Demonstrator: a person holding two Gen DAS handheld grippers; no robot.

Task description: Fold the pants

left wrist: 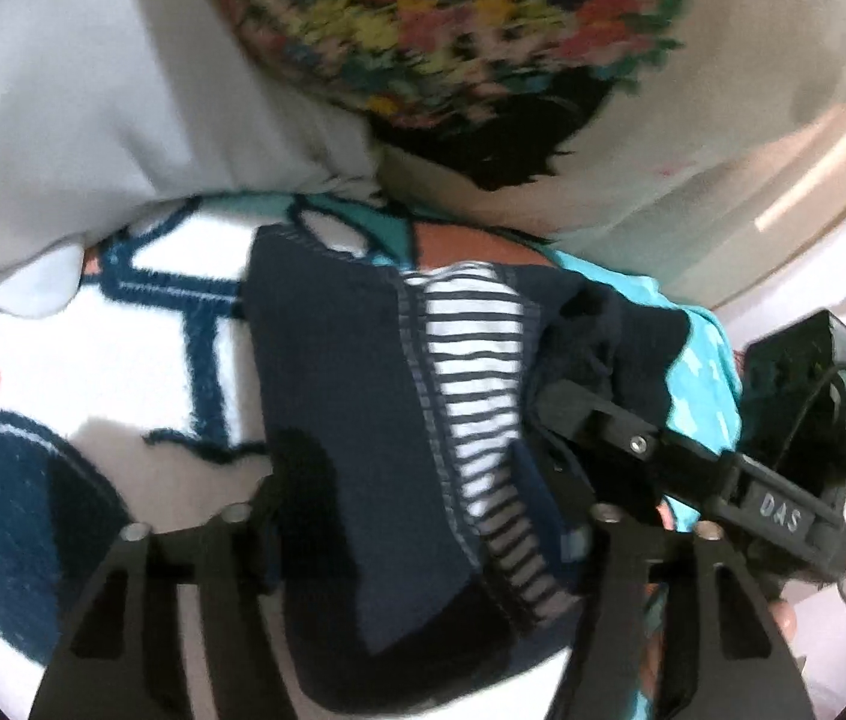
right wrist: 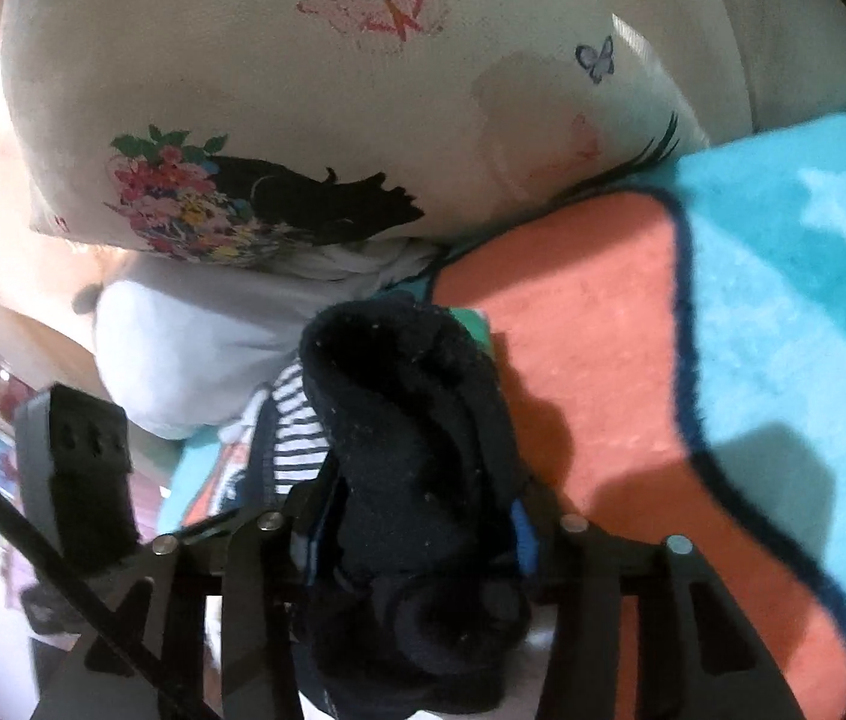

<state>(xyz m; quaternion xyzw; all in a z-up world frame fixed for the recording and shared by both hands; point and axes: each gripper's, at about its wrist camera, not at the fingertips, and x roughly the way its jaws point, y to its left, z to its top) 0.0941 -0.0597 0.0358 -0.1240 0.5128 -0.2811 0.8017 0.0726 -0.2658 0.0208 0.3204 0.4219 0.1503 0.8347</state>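
The pants (left wrist: 351, 420) are dark navy with a white, dark-striped lining (left wrist: 477, 396) showing at the waist. They hang bunched over a patterned blanket. My left gripper (left wrist: 423, 516) is shut on the pants, which fill the space between its fingers. My right gripper (right wrist: 417, 540) is shut on a thick dark fold of the pants (right wrist: 411, 450). The right gripper also shows in the left wrist view (left wrist: 567, 402), clamped on the pants' right edge. Both grippers' fingertips are hidden by cloth.
A blanket with white, navy, orange and turquoise patches (right wrist: 603, 360) lies beneath. A cream pillow with a floral print (left wrist: 453, 30) and butterflies (right wrist: 387, 12) stands behind, beside a plain white pillow (left wrist: 63, 120).
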